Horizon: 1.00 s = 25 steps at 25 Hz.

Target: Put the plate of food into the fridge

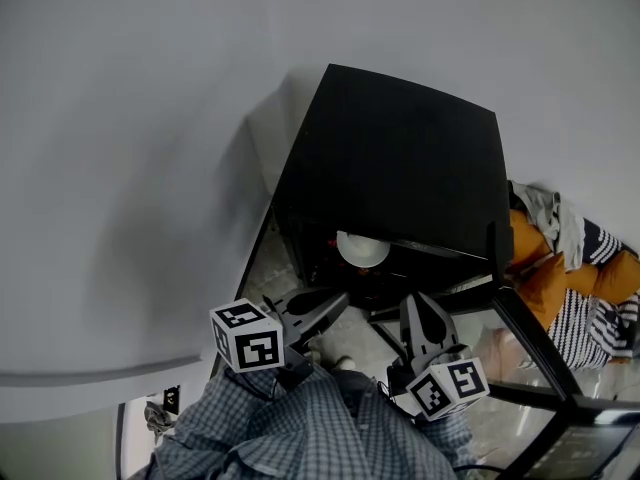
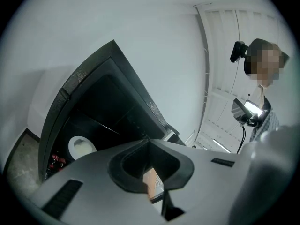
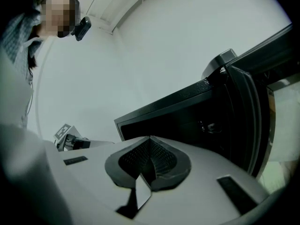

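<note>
Looking down over my checked sleeves (image 1: pixel 300 428), both tools are out in front of the black fridge (image 1: pixel 400 158). Its door (image 1: pixel 535 343) hangs open on my right.

The plate (image 1: pixel 362 248) sits inside the fridge on a shelf, near the front edge. It is white and round with pale food on it, and well clear of both tools. The left gripper view shows the plate (image 2: pixel 82 146) deep in the dark compartment, with small red items (image 2: pixel 56 161) lower down beside it.

My left tool (image 1: pixel 330 306) points at the opening. Its jaws are clenched tip to tip with nothing between them (image 2: pixel 150 142). My right tool (image 1: pixel 420 308) sits just beside it, aimed at the fridge front. Its ribbed pads are pressed together and it is empty too (image 3: pixel 150 139).

Off to my right, past the door, there is a heap of orange and striped clothes (image 1: pixel 570 278).
</note>
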Available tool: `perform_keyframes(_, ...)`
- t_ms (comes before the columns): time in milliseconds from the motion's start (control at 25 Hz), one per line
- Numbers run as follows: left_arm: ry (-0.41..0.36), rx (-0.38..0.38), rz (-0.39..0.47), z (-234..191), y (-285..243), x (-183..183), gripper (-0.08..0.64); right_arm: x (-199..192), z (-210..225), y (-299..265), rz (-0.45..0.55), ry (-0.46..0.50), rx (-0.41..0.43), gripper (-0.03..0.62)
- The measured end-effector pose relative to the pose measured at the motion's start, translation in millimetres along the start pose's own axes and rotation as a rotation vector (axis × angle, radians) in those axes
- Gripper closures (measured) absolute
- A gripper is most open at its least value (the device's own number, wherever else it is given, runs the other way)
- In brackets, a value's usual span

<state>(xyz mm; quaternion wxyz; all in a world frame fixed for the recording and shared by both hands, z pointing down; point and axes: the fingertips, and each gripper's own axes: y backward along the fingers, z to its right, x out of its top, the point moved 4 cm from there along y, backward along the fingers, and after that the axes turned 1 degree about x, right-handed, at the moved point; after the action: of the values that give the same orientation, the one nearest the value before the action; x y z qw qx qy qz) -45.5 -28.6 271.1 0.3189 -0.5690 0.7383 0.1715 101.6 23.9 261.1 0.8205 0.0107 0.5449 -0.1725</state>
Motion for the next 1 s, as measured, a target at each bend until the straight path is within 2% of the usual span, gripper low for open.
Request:
perform_keyframes(240,-0.014,-0.015,-0.011,5.4,-3.5,1.4,0.554,4.4,-3.5,-7.4,0.011,-0.031,0.031,0.586)
perform_keyframes(1000,-0.021,-0.028,-0.028,13.7,-8.0,1.2,0.554,7.8,-8.4,-4.3,0.011,0.028,0.028,0.586)
